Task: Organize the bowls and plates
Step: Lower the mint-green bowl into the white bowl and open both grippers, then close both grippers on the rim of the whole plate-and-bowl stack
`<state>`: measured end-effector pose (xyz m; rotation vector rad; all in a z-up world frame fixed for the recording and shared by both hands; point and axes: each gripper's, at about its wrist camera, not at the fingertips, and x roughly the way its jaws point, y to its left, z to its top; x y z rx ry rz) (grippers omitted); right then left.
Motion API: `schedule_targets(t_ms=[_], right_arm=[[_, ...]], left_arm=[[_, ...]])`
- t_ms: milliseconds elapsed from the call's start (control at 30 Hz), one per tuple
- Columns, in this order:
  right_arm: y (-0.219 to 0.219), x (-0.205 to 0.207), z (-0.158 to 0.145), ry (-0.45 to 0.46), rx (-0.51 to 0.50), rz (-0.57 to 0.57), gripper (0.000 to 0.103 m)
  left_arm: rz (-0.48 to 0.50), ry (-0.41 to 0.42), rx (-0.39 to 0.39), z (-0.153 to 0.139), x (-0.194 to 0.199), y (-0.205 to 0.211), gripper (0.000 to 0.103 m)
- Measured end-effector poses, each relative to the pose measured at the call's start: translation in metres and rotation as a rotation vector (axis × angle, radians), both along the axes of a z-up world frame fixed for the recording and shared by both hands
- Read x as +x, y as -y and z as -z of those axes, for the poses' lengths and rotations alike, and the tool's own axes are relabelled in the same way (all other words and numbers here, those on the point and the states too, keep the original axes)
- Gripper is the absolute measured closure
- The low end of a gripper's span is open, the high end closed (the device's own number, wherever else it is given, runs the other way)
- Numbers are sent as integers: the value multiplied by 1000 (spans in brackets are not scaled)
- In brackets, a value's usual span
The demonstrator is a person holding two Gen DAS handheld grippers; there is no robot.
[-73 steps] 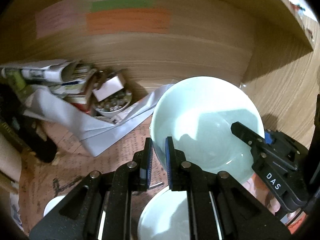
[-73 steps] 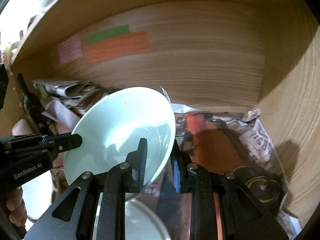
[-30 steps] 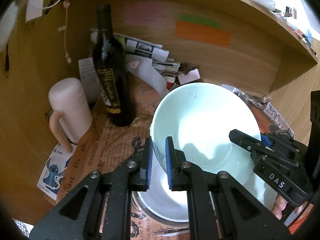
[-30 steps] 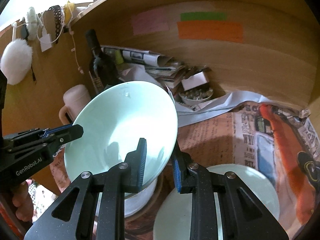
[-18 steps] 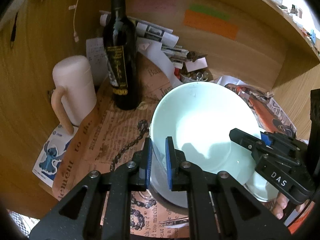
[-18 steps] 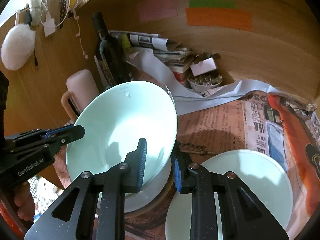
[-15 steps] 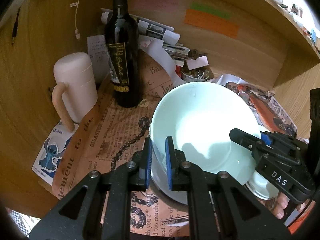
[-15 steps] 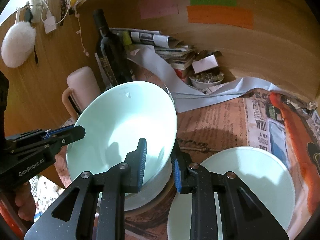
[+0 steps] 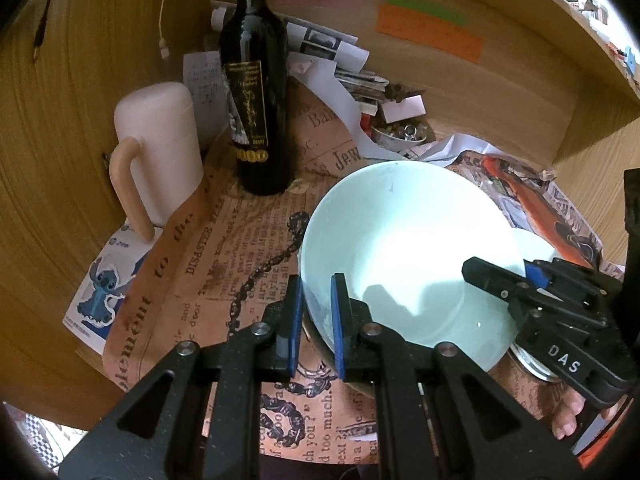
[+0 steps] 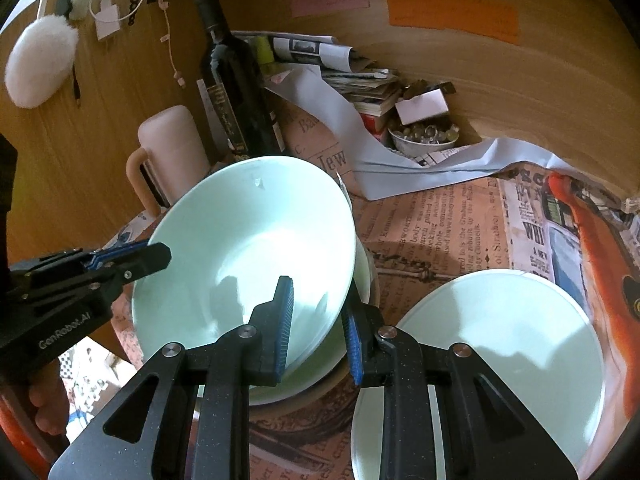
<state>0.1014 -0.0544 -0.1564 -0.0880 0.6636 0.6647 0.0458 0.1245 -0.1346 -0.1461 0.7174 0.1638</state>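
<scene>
Left gripper (image 9: 316,320) and right gripper (image 10: 318,320) each pinch opposite rims of a pale green bowl (image 10: 244,256) (tilted) above stacked bowls (image 10: 320,364), beside a plate (image 10: 500,364).

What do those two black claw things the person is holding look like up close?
Both are matte black with triangular cut-outs, silver screws and blue ribbed pads. The left gripper is lettered "GenRobot.AI" in the right view; the right gripper reads "DAS" in the left view.

Cluttered home desk nook of wood panels (image 9: 520,120), wine bottle (image 9: 256,92) and pink mug (image 9: 160,148) at left, sticky notes (image 10: 452,16) top right, newspaper covering (image 10: 440,224) underneath, stacked magazines (image 10: 360,84) centre
</scene>
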Motion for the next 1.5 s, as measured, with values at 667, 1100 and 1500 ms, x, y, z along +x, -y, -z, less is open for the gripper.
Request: schedule_targets(t_ms=[667,1100,1500], right_arm=[[-8,-10,-3,96,-93,-9,73],[-10,-21,-10,193,-144,36,51],[14,-5,-18,95,-15,13,49]], left_arm=[[18,2,20,3,-5,5,88],[21,56,21,-8,-16,3,58],[-15,97,-25,-15,-22,-21,36]])
